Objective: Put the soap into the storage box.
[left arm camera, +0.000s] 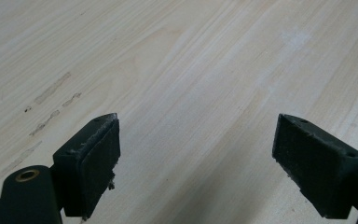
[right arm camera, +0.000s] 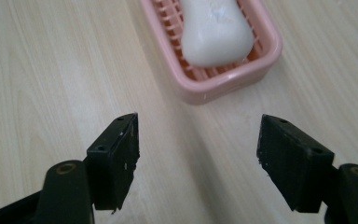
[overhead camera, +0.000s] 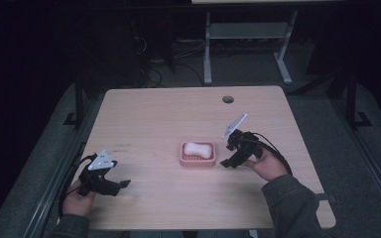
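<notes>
Dark bkgd unreadable; soap (right arm camera: 216,32) & pink dish (right arm camera: 223,79) cropped at top edge.

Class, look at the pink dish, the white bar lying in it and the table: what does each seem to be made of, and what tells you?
Dish: probably moulded plastic, smooth, slightly glossy pink, with ribbed slats inside.
Bar: likely soap, matte white, rounded and waisted, with a faint imprint on top.
Table: pale wood or wood-look laminate, showing straight grain lines, a few scuffs and a low sheen.

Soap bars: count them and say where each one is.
1. The white soap bar lies in the pink soap dish at mid-table, just ahead of the open right gripper. None looks hidden.
</notes>
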The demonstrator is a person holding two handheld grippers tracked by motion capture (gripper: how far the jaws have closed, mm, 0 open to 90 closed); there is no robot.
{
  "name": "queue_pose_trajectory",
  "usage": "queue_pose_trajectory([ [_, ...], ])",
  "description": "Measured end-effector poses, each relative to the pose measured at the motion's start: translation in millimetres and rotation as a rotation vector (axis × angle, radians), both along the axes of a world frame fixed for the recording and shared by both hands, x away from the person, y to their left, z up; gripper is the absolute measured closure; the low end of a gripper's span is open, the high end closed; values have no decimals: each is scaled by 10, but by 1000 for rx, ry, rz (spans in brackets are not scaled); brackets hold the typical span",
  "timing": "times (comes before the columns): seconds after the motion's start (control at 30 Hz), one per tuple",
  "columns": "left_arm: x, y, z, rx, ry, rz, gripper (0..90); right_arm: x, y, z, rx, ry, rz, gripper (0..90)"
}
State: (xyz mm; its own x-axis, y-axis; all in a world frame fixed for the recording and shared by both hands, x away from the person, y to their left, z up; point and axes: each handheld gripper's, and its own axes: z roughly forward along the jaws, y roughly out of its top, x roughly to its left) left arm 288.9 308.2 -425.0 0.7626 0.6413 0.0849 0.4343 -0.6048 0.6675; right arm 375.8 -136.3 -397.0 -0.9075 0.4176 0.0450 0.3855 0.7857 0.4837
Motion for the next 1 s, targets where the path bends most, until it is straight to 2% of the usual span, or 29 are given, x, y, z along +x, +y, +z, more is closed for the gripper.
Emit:
queue_pose_trajectory([
  [0.2,2,1,-5,-3,2,3,149,-69,-82,-52,14,1,-8,293],
  [0.3,2,0,-7,-3,4,3,149,-95,-115,-79,11,17,-14,291],
  [0.43,1,4,-10,-6,4,7,149,-140,-167,-103,25,10,-21,294],
  [0.57,2,5,-12,-6,4,8,149,-187,-242,-186,28,21,-32,295],
  [1.0,1,1,-20,-7,2,9,149,-294,-436,-242,40,22,-70,295],
])
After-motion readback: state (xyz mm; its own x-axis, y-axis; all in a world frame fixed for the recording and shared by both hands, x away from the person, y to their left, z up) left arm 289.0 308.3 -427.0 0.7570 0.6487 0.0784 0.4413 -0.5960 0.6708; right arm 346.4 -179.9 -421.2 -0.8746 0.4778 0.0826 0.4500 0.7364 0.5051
